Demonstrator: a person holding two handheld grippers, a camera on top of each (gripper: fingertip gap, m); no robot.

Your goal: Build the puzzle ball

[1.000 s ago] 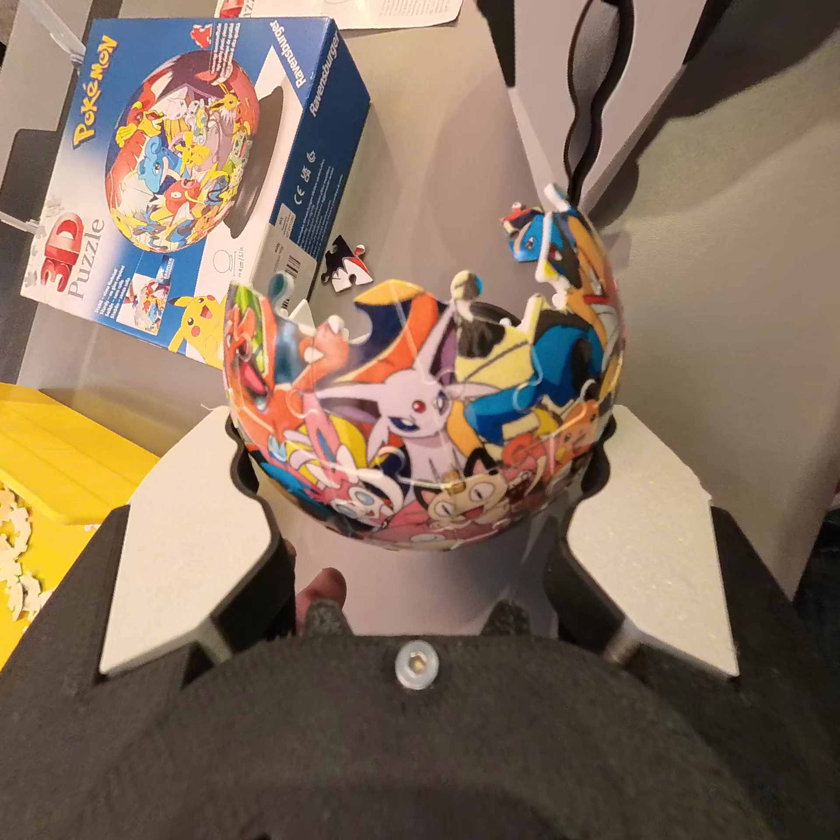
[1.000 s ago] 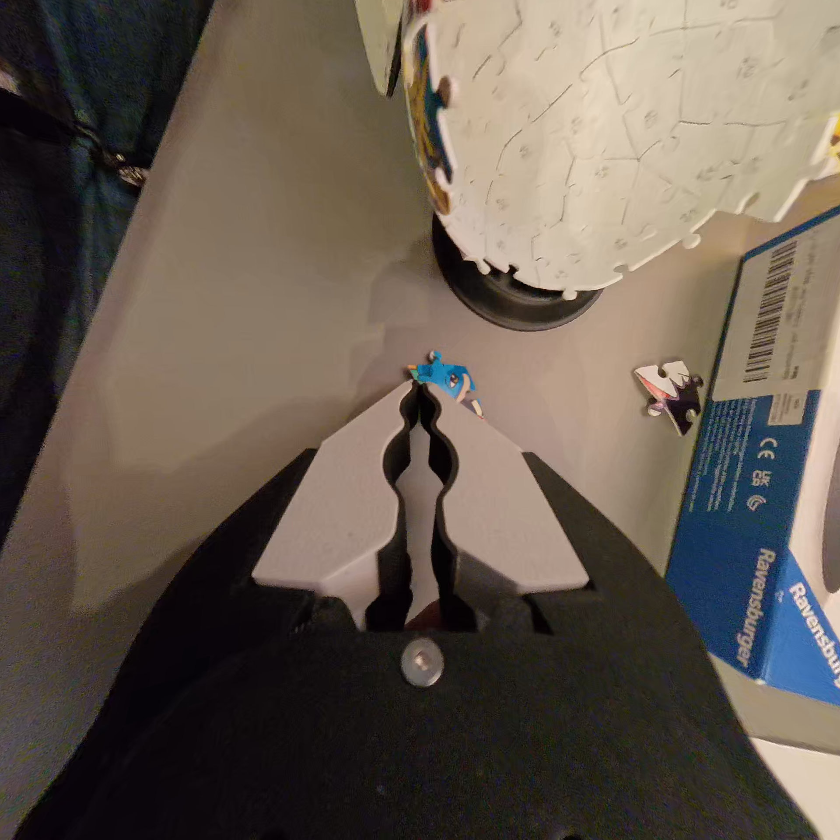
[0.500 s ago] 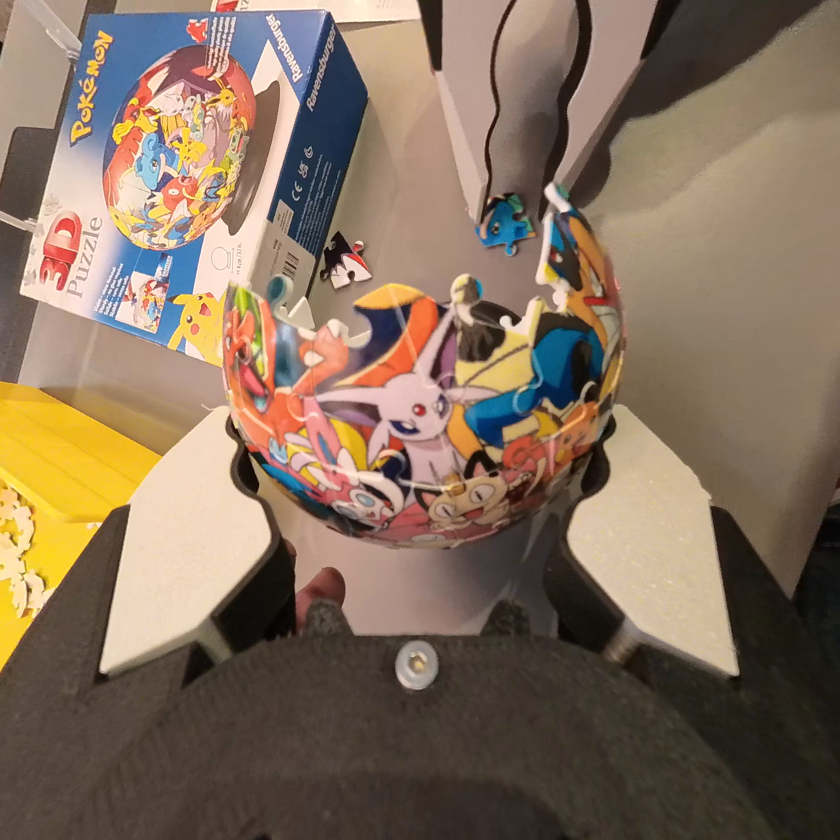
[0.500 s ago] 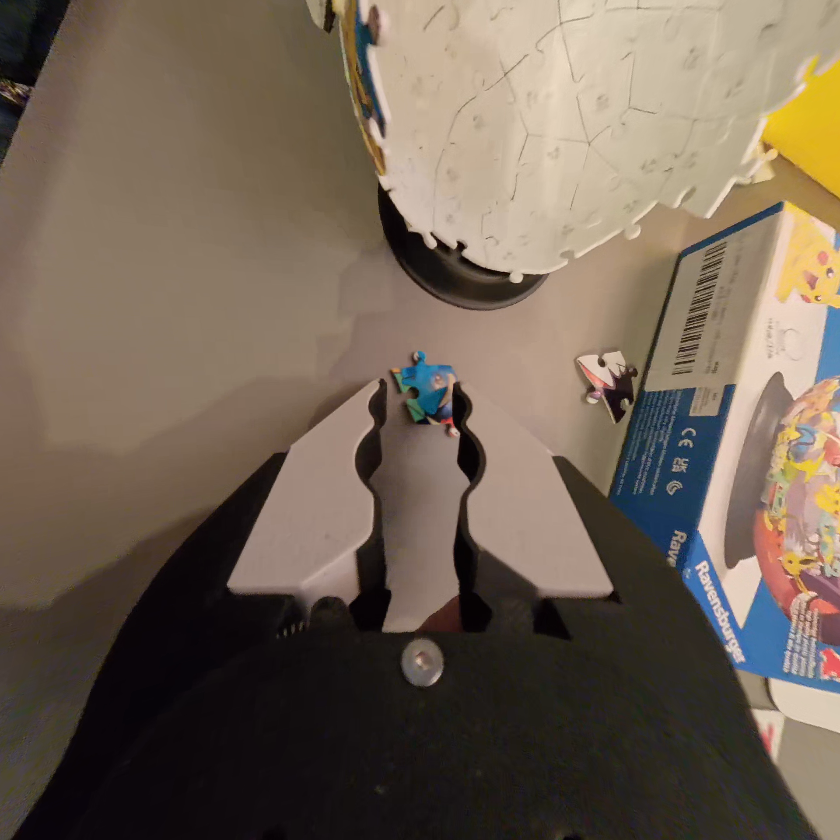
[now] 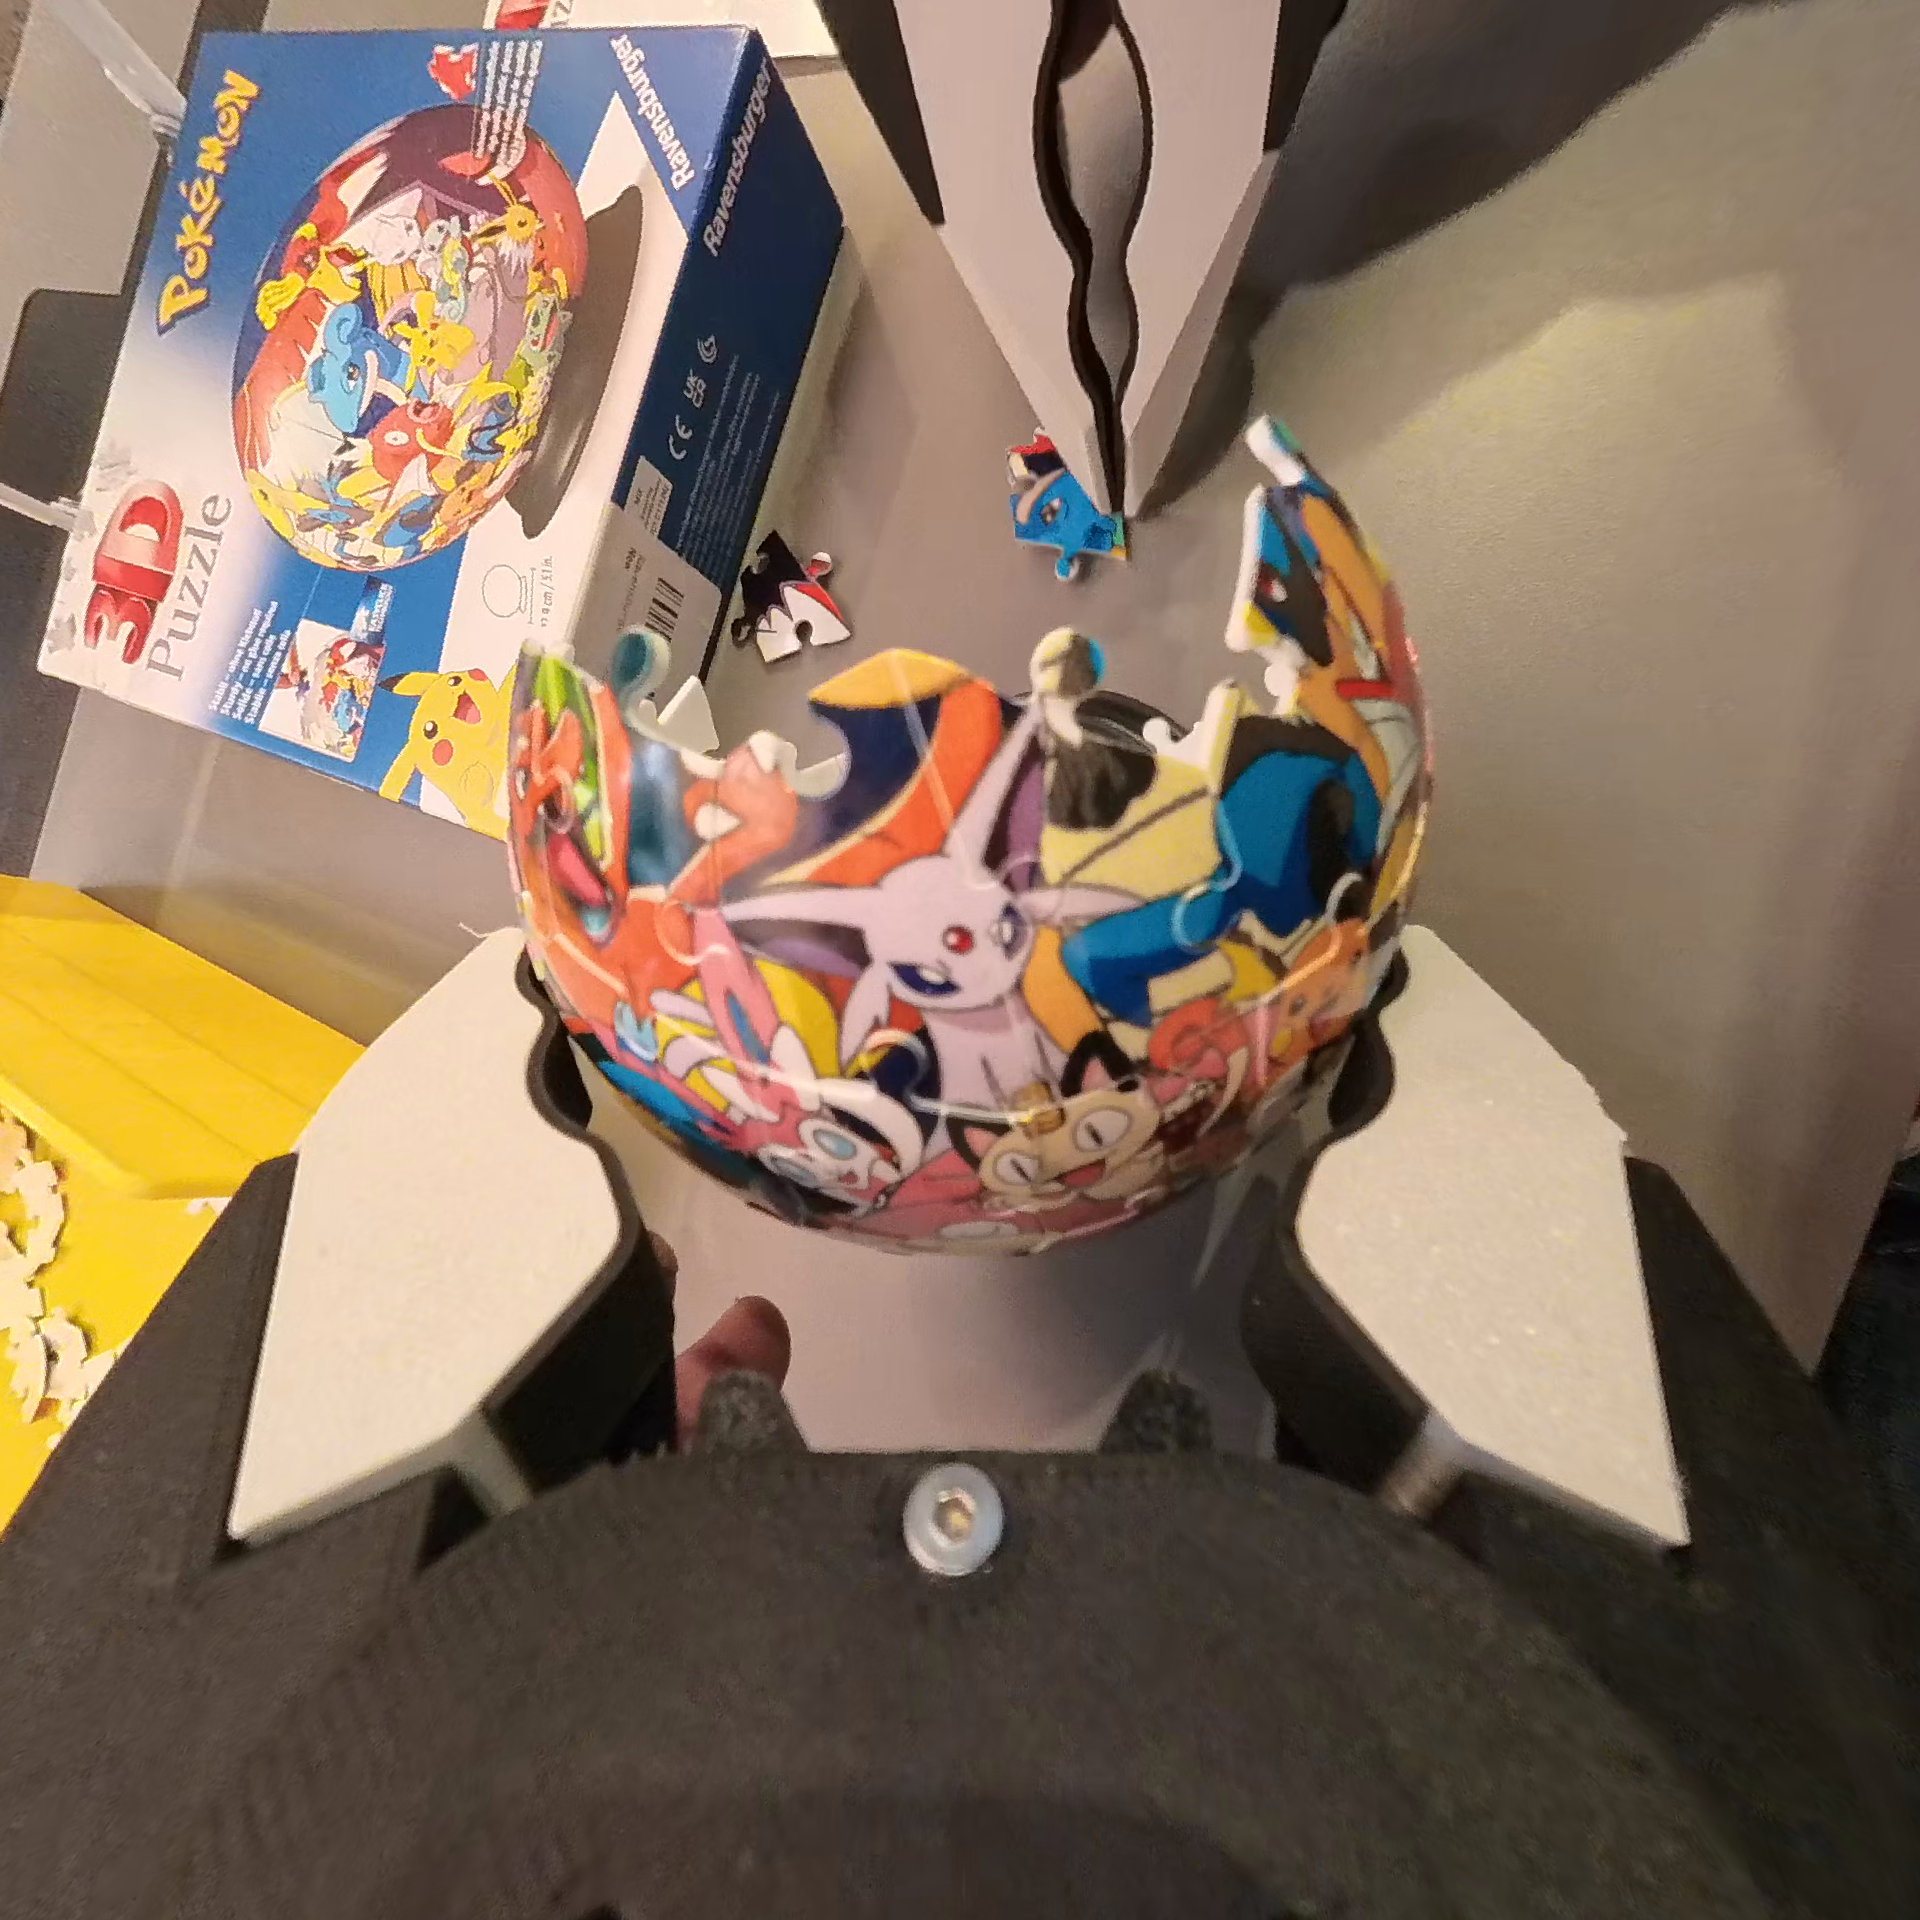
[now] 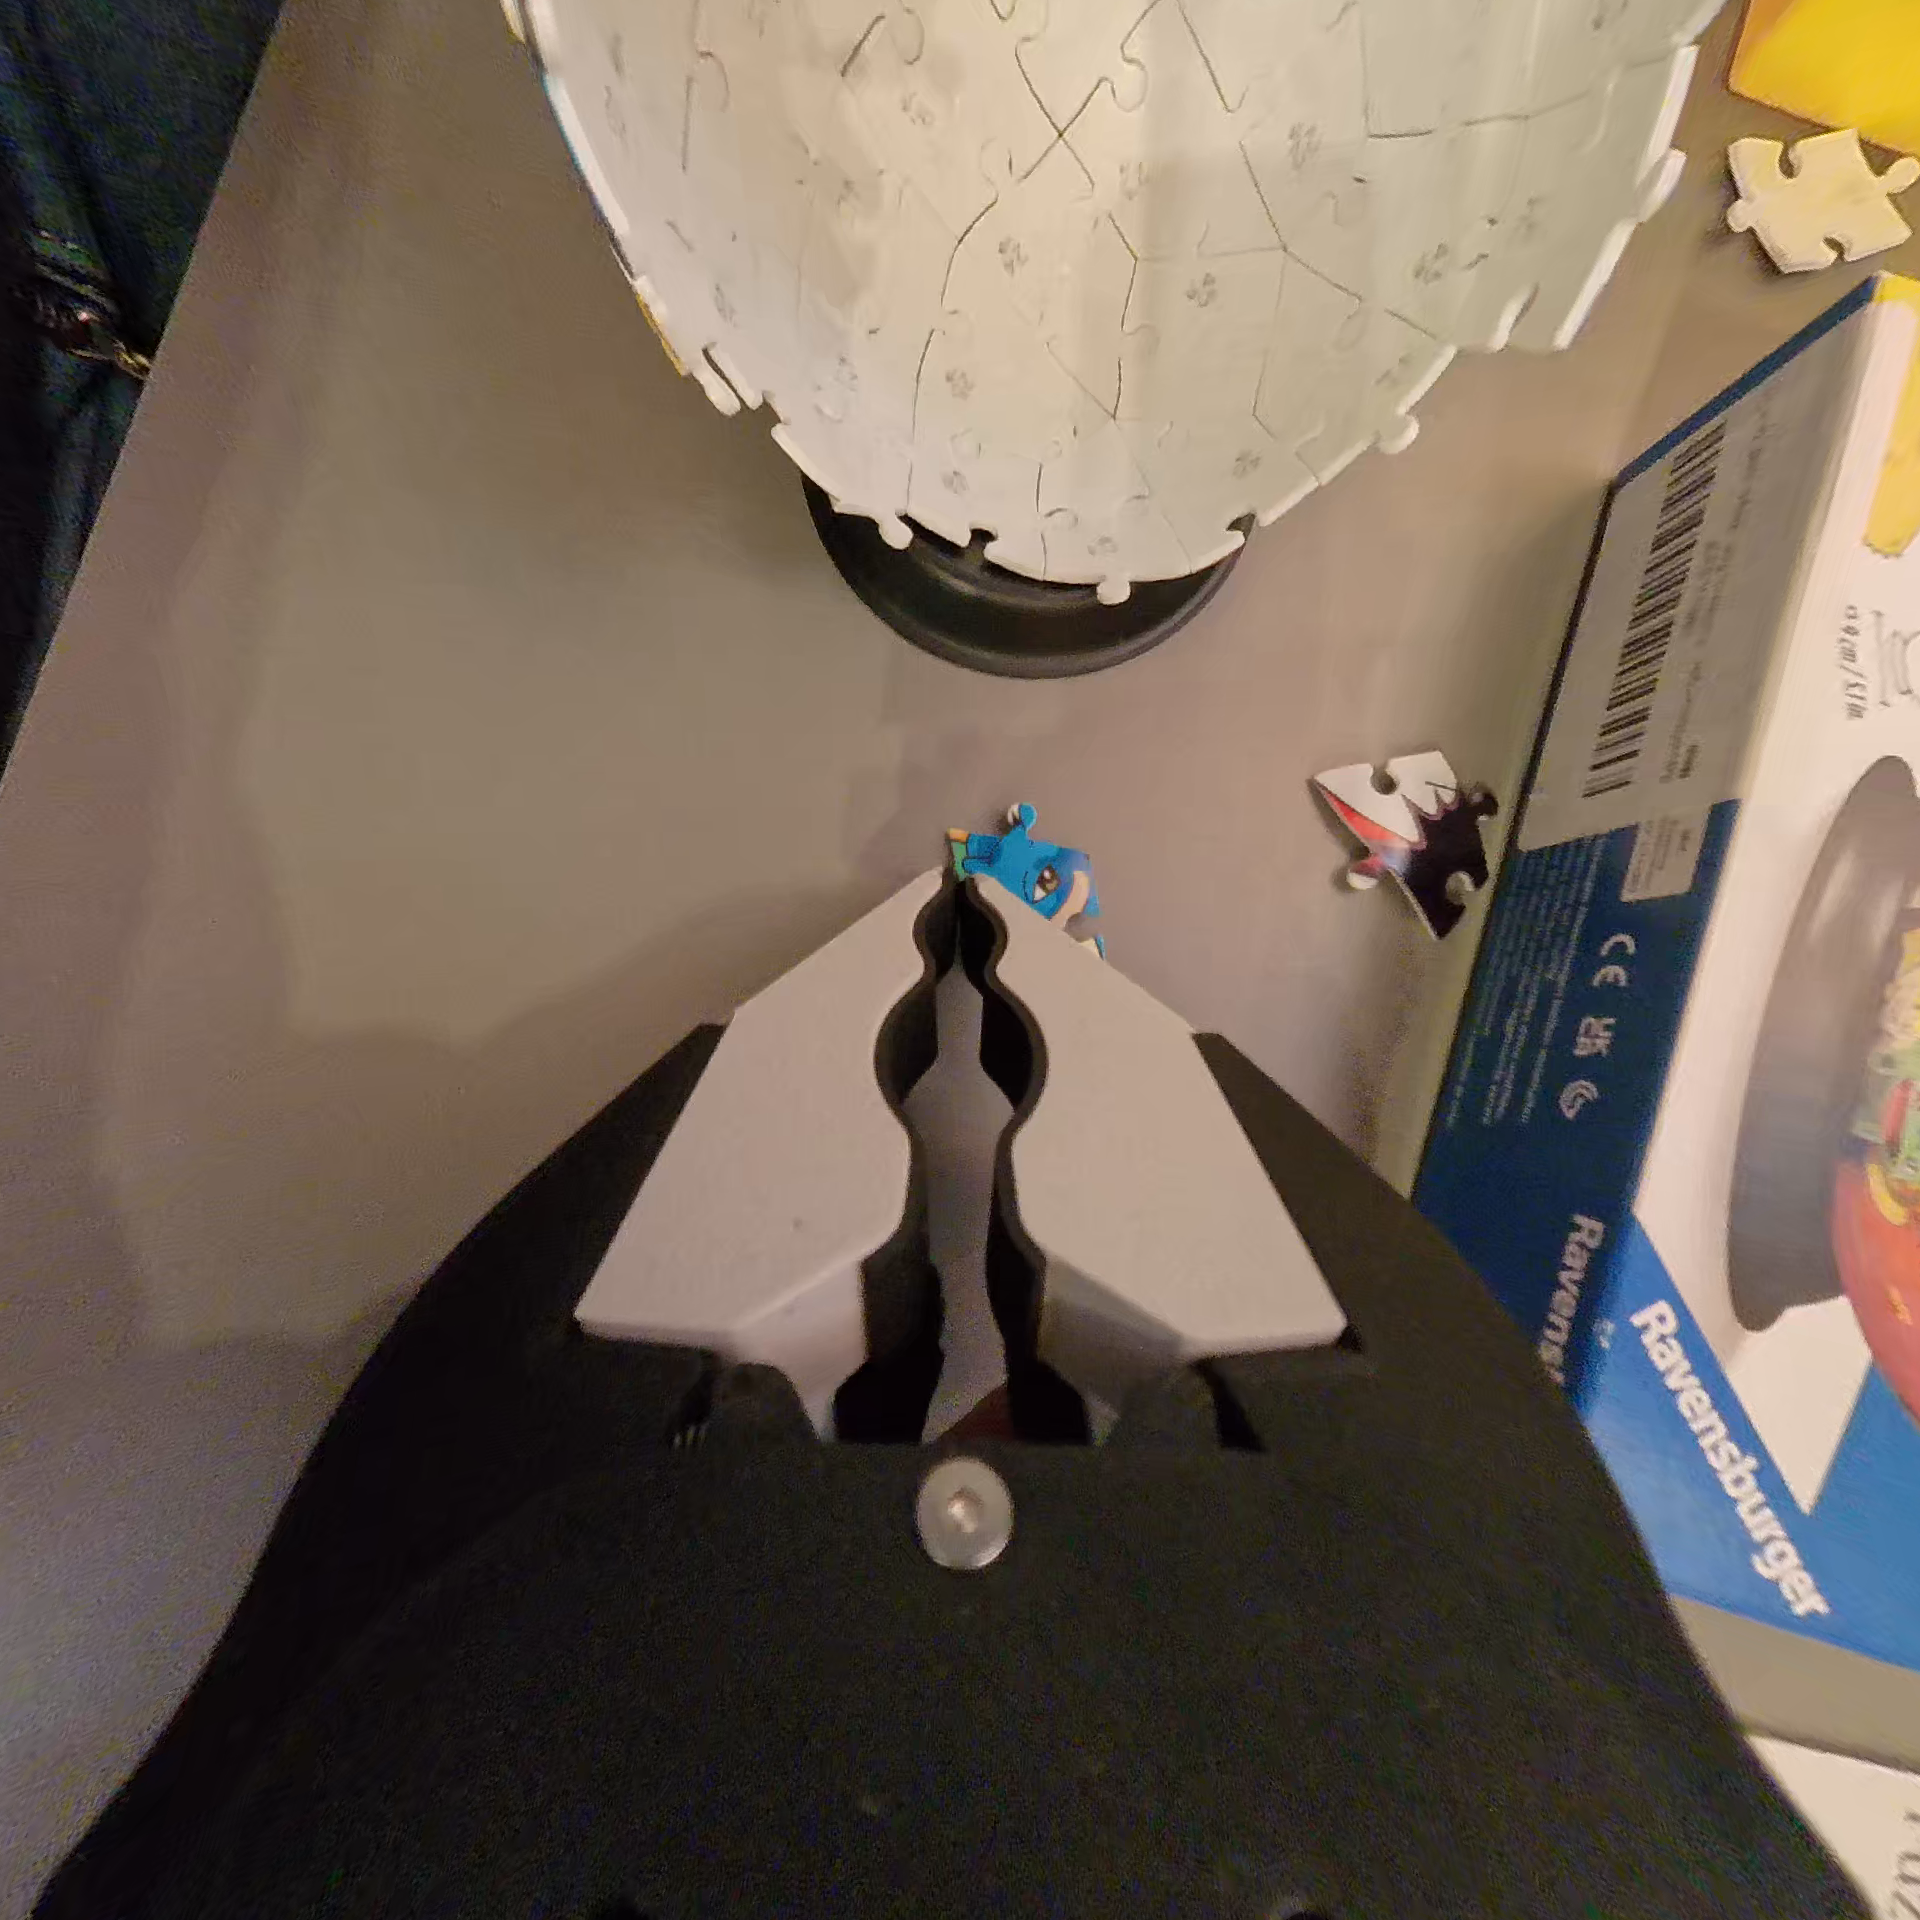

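Note:
My left gripper [image 5: 961, 935] is shut on the half-built puzzle ball [image 5: 966, 914], a colourful open shell held by its sides. The right wrist view shows the shell's white inside [image 6: 1091, 260] above a black stand [image 6: 1018, 623]. My right gripper [image 6: 961, 883] is shut on the edge of a blue puzzle piece [image 6: 1039, 873], low over the grey table. In the left wrist view the right gripper [image 5: 1117, 499] points down just beyond the shell's rim, with the blue piece [image 5: 1060, 509] at its tips. I cannot tell whether the piece touches the table.
A dark loose piece [image 5: 790, 613] lies by the blue puzzle box [image 5: 416, 416]; both also show in the right wrist view, the piece [image 6: 1413, 842] left of the box [image 6: 1714, 1039]. A yellow tray [image 5: 104, 1091] holds several pale pieces. Another pale piece [image 6: 1818, 208] lies far right.
The right gripper, shut a second ago, opened around the blue piece half a second ago and has shut on it again. The left gripper and ball have not moved.

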